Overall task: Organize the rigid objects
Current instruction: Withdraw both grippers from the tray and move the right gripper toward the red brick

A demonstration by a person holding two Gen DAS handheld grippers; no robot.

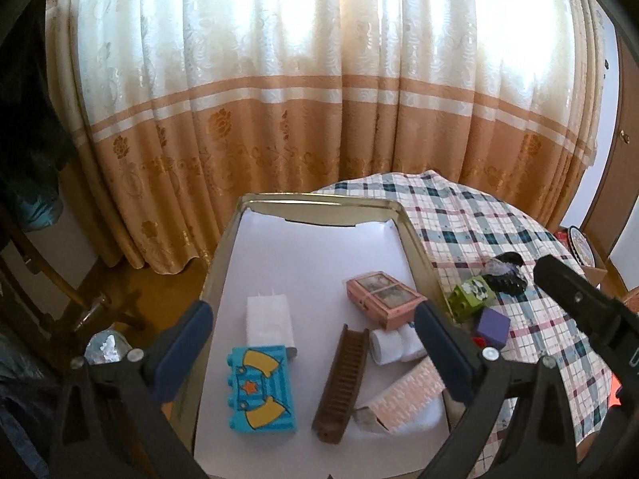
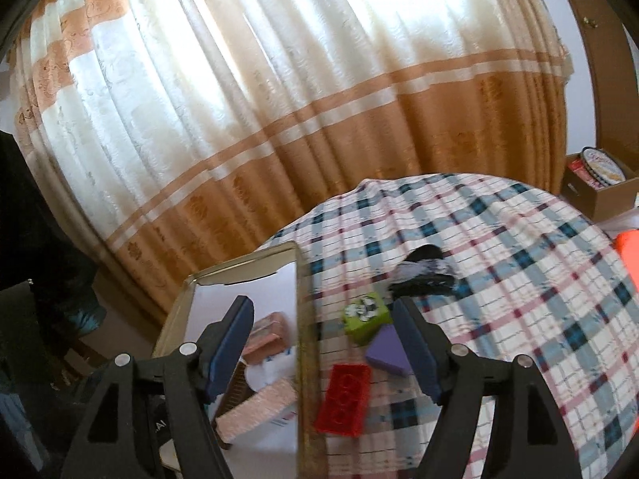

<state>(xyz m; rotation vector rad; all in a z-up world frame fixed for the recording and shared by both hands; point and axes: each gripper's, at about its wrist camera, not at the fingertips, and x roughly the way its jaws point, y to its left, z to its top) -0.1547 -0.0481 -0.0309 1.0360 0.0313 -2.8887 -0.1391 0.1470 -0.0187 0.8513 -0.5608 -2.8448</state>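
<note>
A gold-rimmed tray (image 1: 415, 239) with a white floor holds a blue printed brick (image 1: 261, 393), a white block (image 1: 268, 319), a brown ladder piece (image 1: 341, 379), a pink window piece (image 1: 383, 297), a white roll (image 1: 393, 345) and a pink brick-wall piece (image 1: 403, 397). My left gripper (image 1: 311, 347) is open and empty above them. On the plaid cloth beside the tray lie a green cube (image 2: 365, 317), a purple block (image 2: 387, 351) and a red brick (image 2: 345, 399). My right gripper (image 2: 323, 351) is open above the red brick and the tray's rim (image 2: 305, 339).
A black hair clip (image 2: 425, 275) lies on the plaid cloth (image 2: 519, 279) beyond the cube. Curtains hang behind the table. A cardboard box (image 2: 599, 187) with a round tin sits far right. An orange object (image 2: 629, 255) is at the right edge. A wooden chair (image 1: 52, 279) stands left.
</note>
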